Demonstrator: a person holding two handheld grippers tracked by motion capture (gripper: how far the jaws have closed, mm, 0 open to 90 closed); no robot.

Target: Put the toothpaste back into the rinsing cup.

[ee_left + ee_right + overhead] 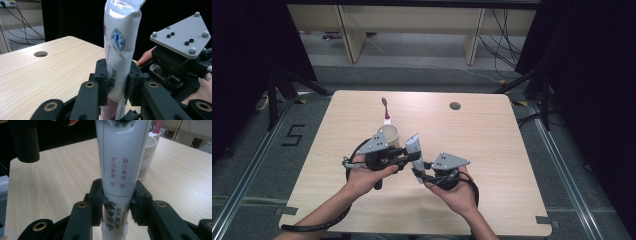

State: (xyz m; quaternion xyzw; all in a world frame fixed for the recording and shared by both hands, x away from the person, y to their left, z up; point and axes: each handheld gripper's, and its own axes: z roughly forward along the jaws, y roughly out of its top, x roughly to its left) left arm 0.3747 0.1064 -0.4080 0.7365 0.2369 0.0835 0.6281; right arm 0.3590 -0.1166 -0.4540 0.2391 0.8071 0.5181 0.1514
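We have both tools pinching the toothpaste tube (414, 148) — light, soft, slick; left tool (117, 82) mid-body, right tool (117, 200) nearer its cap.

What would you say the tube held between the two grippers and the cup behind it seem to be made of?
The toothpaste tube looks like soft, glossy white plastic laminate: it shines under the light and dents where the pads press it. The cup looks like smooth, matt cream-white plastic or ceramic; its thick plain rim fits either.
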